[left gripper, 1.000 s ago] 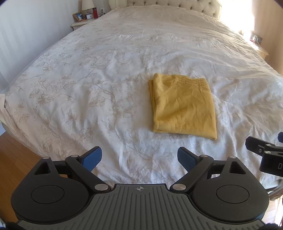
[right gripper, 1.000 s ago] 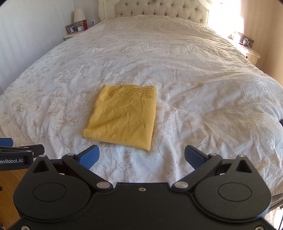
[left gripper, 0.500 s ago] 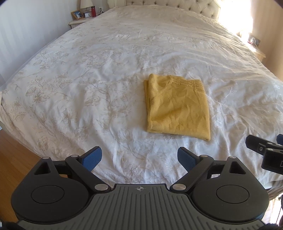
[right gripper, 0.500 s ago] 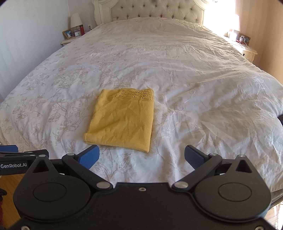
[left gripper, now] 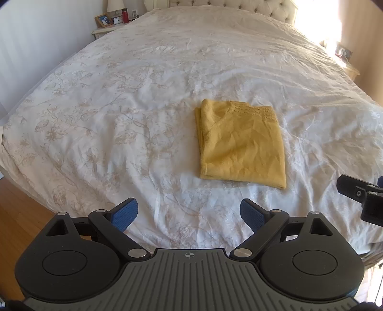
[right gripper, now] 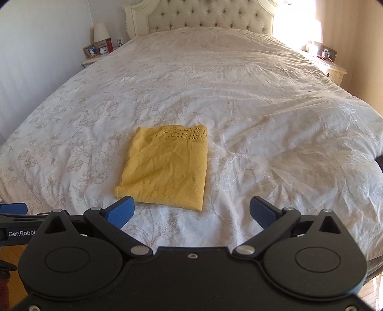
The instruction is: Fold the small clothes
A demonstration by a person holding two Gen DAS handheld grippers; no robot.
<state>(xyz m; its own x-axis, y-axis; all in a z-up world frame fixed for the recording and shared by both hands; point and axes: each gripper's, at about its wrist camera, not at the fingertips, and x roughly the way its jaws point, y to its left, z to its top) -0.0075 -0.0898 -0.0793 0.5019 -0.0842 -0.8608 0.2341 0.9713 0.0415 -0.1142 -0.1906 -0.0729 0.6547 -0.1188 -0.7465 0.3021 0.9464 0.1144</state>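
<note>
- The bed (right gripper: 239, 100), under a white floral cover, fills both my views.
- The yellow garment (right gripper: 167, 167) lies folded flat on it, near the foot edge.
- My left gripper (left gripper: 189, 214) and right gripper (right gripper: 191, 211) hover short of the garment, fingers spread, holding nothing.

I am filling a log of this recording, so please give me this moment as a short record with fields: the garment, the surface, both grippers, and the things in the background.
garment: yellow knit garment, folded into a flat rectangle, patterned band at the far edge
surface: bed with a white floral cover; the garment lies on its near part
left gripper: open, empty, held off the garment
right gripper: open, empty, held just short of the garment's near edge
background: tufted headboard; nightstand with a lamp and a picture frame
fold state: looks folded already
</note>
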